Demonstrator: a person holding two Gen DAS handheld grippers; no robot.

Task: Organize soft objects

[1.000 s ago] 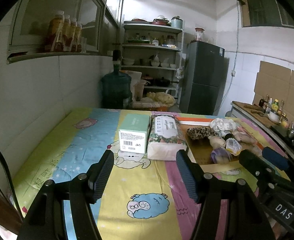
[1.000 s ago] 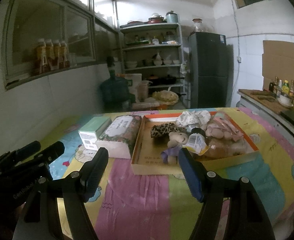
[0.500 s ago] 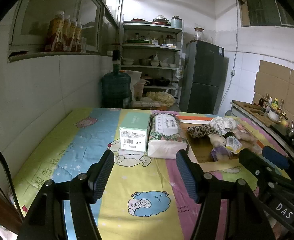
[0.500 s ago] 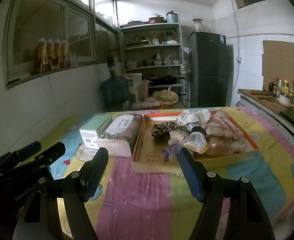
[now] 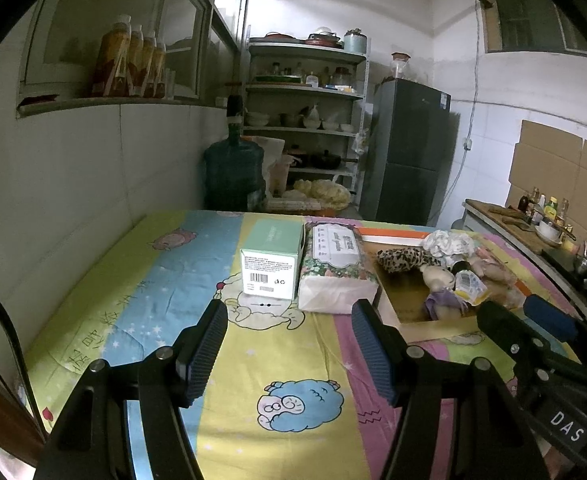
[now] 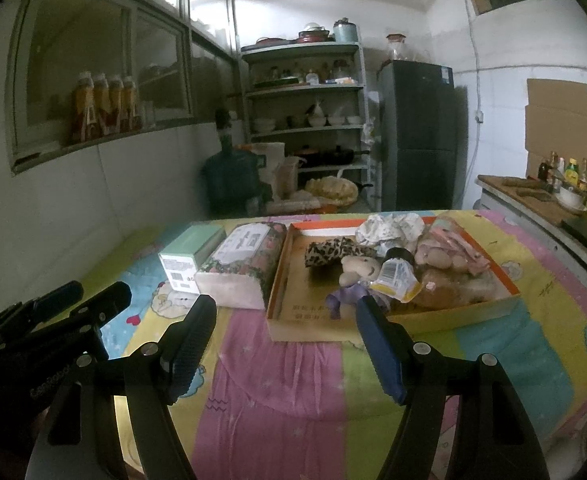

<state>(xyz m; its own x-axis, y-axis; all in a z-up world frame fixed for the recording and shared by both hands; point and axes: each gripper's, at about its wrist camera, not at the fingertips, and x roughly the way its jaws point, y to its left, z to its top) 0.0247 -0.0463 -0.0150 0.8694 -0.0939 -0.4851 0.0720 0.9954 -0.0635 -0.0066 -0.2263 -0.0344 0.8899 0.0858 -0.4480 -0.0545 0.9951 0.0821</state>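
A shallow cardboard tray with an orange rim holds soft things: a leopard-print plush, a small plush doll in purple, a white patterned cloth, pink plush items and a yellow-white packet. The tray also shows in the left wrist view. Left of it lie a floral tissue pack and a green box. My left gripper is open and empty, short of the box. My right gripper is open and empty, short of the tray.
Everything lies on a table with a colourful cartoon cloth. A white wall runs along the left. A water jug, shelves and a dark fridge stand beyond the far edge. A counter with bottles is at the right.
Both grippers have drawn back slightly from the table's objects; the box, tissue pack and tray look a little farther away. Both stay open. Nothing on the table moved.
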